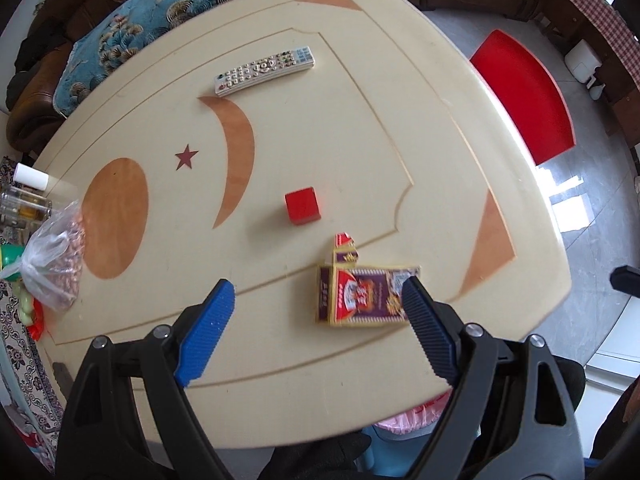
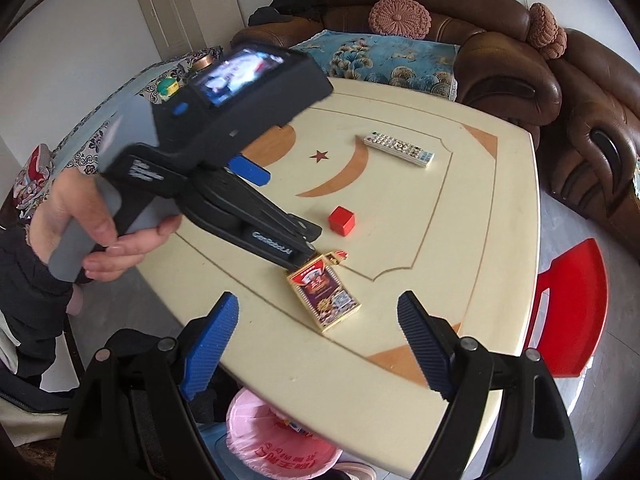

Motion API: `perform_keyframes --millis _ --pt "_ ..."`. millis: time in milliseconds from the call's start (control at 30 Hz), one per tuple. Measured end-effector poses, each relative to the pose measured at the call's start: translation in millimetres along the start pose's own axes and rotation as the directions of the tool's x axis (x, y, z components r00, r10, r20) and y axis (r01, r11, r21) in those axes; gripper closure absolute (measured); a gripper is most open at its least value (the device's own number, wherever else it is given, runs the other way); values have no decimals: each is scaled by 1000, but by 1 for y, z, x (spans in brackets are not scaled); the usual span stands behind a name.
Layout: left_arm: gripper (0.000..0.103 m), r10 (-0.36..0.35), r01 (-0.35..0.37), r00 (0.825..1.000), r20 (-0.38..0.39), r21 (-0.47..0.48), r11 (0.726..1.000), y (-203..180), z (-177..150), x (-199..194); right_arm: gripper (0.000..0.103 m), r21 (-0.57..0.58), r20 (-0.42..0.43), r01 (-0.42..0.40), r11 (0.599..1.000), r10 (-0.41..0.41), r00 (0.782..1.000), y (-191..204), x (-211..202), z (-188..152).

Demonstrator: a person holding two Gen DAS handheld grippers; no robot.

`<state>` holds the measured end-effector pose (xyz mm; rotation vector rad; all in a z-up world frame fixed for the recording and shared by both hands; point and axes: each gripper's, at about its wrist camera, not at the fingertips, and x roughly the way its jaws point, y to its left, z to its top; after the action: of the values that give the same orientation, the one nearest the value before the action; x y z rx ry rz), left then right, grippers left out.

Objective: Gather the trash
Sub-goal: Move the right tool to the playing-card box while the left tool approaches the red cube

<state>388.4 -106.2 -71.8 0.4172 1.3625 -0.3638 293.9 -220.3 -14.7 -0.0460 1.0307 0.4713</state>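
An empty cigarette pack (image 1: 362, 294) with its lid flipped open lies flat near the front edge of the cream table (image 1: 360, 140). My left gripper (image 1: 318, 300) is open just above the table, its right finger (image 1: 426, 320) beside the pack's right end. In the right wrist view the pack (image 2: 325, 298) lies ahead, with the left gripper's finger (image 2: 298, 250) next to its far end. My right gripper (image 2: 318, 314) is open and empty above the table's near edge. A bin lined with a pink bag (image 2: 276, 436) stands below that edge.
A red cube (image 1: 303, 205) and a white remote (image 1: 264, 70) lie on the table. A plastic bag of nuts (image 1: 52, 260) and a glass bottle (image 1: 24, 200) sit at the left. A red stool (image 1: 524, 92) stands at the right. A brown sofa (image 2: 500, 60) is behind.
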Motion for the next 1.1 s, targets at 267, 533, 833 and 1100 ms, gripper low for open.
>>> perform_keyframes --millis 267,533,833,1100 --pt "20 -12 13 999 -49 8 1000 2 20 41 23 -46 -38 -34 998 32 999 -9 38 8" --pt "20 -49 47 994 -95 -26 999 12 35 81 23 -98 -124 -77 992 65 990 -7 96 3" --pt "20 -83 79 989 -120 -44 996 17 47 107 23 -135 -202 -123 983 94 975 -8 149 -3" --pt "20 -95 89 985 -143 -45 995 17 50 126 23 -198 -243 -98 975 48 969 -9 187 -9"
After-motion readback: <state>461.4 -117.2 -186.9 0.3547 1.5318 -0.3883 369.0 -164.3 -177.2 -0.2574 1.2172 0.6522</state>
